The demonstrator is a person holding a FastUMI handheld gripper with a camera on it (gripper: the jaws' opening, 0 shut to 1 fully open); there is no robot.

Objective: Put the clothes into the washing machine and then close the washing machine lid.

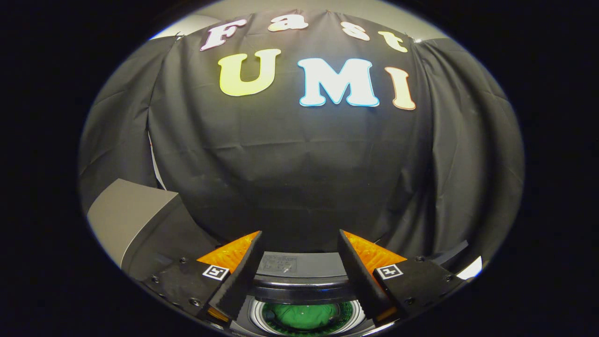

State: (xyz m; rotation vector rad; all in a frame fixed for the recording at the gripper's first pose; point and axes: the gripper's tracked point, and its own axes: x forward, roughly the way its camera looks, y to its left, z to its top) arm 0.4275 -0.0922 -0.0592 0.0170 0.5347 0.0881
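My gripper (299, 243) stands open, its two black fingers with orange sides spread wide and nothing between them. Below and between the fingers lies the top of the washing machine (299, 274), dark grey with its round drum opening ringed in white. Inside the drum sits a green garment (304, 316). The lid (135, 220) stands raised to the left of the fingers, a grey slab tilted up. The fingers hang above the machine, apart from it.
Black cloth forms the booth wall straight ahead and to both sides. A pale bright patch (470, 269) shows just beyond the right finger's base.
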